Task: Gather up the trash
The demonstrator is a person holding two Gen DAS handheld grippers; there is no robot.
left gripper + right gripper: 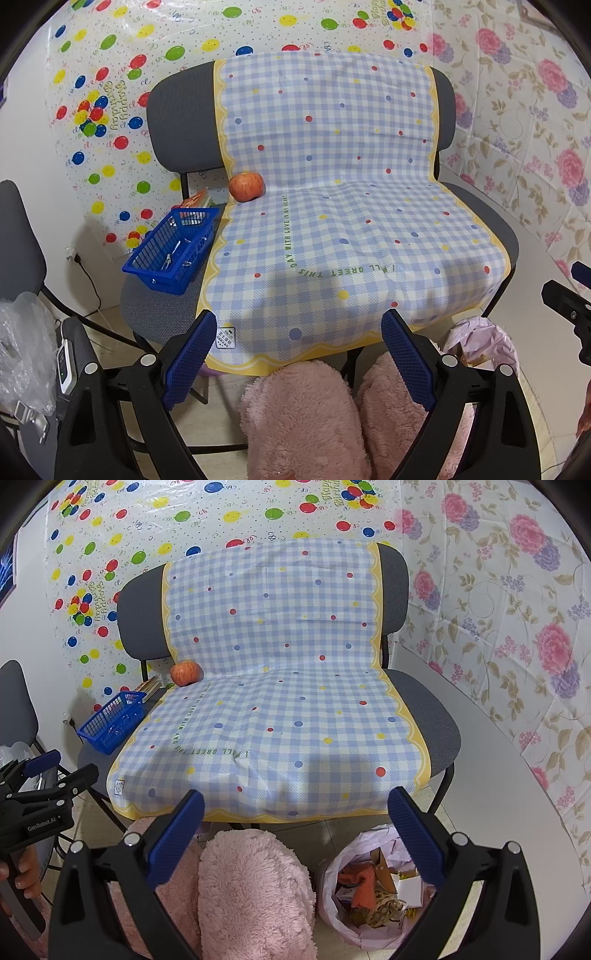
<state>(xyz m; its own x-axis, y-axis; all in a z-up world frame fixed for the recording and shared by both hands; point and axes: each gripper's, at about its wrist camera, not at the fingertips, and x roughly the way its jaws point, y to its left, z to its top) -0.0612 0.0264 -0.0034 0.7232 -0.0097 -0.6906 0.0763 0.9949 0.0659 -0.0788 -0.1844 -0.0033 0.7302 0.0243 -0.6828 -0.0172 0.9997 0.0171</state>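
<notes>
A pink trash bag (365, 890) stands open on the floor in front of the chairs, holding paper, cardboard and orange scraps; its top shows in the left wrist view (480, 339). My left gripper (299, 354) is open and empty, held before the front edge of the checked cloth (332, 206). My right gripper (295, 834) is open and empty, above the floor just left of the bag. The left gripper also shows in the right wrist view (55, 775). An apple (246, 186) lies on the cloth at the back left.
A blue basket (173, 249) with small items sits on the grey chair seat (162, 314) left of the cloth. Pink fluffy slippers (255, 893) are below the grippers. A clear plastic bag (22, 354) lies on another chair at left. Patterned sheets cover the walls.
</notes>
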